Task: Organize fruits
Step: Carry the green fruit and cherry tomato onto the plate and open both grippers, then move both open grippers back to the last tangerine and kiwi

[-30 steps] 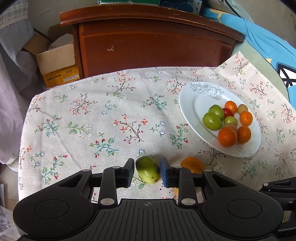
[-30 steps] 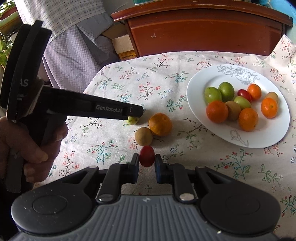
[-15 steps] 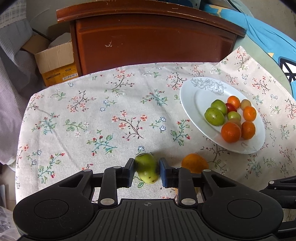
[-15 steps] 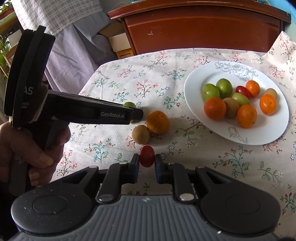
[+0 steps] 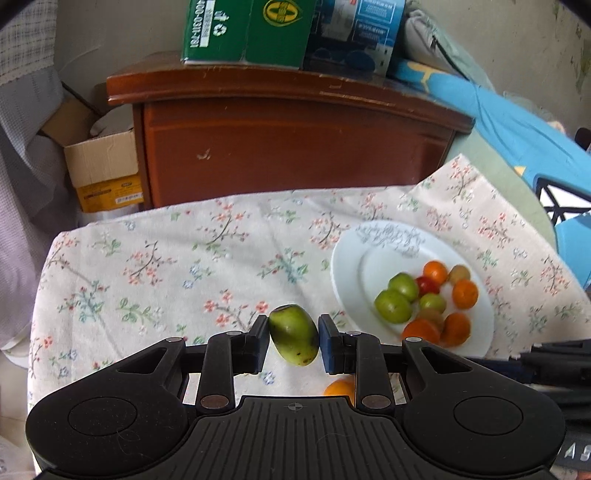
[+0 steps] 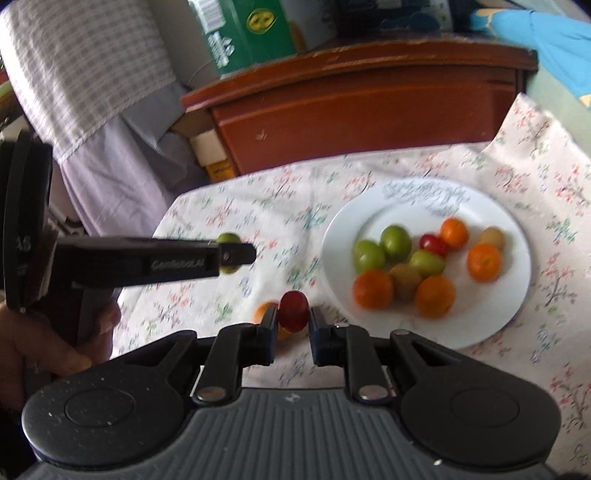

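My left gripper (image 5: 294,339) is shut on a green fruit (image 5: 294,339) and holds it above the floral tablecloth (image 5: 177,266). From the right wrist view the same left gripper (image 6: 232,254) reaches in from the left, the green fruit (image 6: 227,238) showing at its tip. My right gripper (image 6: 293,320) is shut on a small red fruit (image 6: 293,309), lifted off the cloth. A white plate (image 6: 480,206) to the right carries several green, orange, red and brown fruits. An orange (image 5: 338,387) lies on the cloth below the left gripper; it peeks out behind the right gripper's left finger as the orange (image 6: 263,308).
A brown wooden cabinet (image 5: 295,147) stands behind the table with green and blue boxes (image 5: 251,33) on top. A cardboard box (image 5: 105,170) sits on the floor at left. A person's hand (image 6: 48,343) holds the left gripper's handle. Blue cloth (image 5: 524,129) lies at far right.
Both grippers have risen off the cloth with their fruits and tilted up, so more of the cabinet shows. The brown fruit on the cloth has dropped out of sight.
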A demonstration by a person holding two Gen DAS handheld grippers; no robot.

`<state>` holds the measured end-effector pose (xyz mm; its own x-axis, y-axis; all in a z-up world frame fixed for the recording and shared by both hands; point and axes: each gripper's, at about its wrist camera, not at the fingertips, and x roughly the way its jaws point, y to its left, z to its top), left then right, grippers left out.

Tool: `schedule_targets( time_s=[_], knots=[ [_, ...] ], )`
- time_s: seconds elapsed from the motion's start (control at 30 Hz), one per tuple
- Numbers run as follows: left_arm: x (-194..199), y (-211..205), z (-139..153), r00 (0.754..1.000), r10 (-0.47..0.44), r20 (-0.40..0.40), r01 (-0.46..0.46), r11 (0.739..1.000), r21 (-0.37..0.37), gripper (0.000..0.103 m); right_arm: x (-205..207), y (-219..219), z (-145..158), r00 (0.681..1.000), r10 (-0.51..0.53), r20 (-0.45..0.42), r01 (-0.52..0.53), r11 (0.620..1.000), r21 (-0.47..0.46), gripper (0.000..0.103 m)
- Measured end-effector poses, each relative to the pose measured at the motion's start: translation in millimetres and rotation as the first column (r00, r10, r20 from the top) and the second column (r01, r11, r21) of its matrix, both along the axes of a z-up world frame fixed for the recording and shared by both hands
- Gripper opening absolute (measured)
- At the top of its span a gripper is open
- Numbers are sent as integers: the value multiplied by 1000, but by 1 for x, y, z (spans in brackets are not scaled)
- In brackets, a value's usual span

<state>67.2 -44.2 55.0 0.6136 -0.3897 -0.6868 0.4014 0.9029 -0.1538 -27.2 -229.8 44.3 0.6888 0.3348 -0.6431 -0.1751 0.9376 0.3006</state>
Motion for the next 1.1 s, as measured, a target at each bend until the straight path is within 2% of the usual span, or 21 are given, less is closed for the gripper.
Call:
schedule_targets(
  time_s=[0.2, 0.4, 0.8, 1.1],
  knots=[
    [3, -14, 5, 1000, -25, -3, 25, 997, -68, 26, 11, -24, 15, 996, -78, 44, 78, 997, 3, 17],
    [12, -30, 0, 999, -34, -8, 33, 995, -97, 26, 28, -43, 19, 989, -131, 68, 132, 991, -11, 17],
    [22, -55, -13, 998, -50, -31, 45, 990, -134, 26, 69, -70, -1, 979, -199, 36, 199, 980, 16, 17],
    [36, -62, -22, 998, -38, -59, 27, 985, -171, 26, 82, -75, -16, 976, -218, -1, 218, 975, 31, 19]
  ],
)
